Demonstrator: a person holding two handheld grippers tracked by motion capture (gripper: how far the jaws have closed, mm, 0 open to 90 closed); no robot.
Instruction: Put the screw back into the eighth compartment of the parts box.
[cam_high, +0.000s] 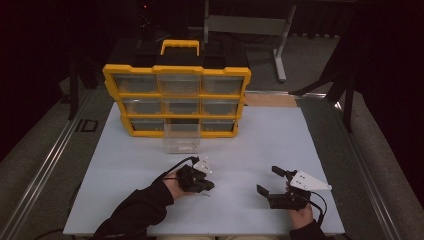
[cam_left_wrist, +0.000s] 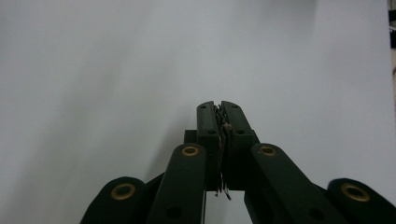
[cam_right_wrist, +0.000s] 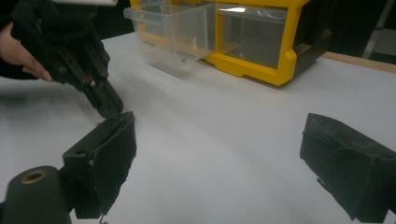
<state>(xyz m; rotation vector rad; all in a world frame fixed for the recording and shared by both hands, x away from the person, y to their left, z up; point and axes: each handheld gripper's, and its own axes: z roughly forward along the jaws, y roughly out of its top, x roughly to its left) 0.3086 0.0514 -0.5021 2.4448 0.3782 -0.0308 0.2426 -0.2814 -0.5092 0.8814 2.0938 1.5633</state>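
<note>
Your left hand-held gripper (cam_left_wrist: 219, 108) pinches a small thin metal part (cam_left_wrist: 223, 140) above the white table (cam_high: 260, 145); the right hand-held gripper (cam_right_wrist: 217, 163) gapes empty. Keep the pinch firm toward the pulled-out clear drawer (cam_high: 181, 140).

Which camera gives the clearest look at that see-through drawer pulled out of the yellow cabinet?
The right gripper view: the clear drawer sits close and large there, jutting from the yellow cabinet so its walls and floor are plain. The high view shows the drawer smaller, from above, in the bottom row's middle. The left gripper view looks at the white table instead.
</note>
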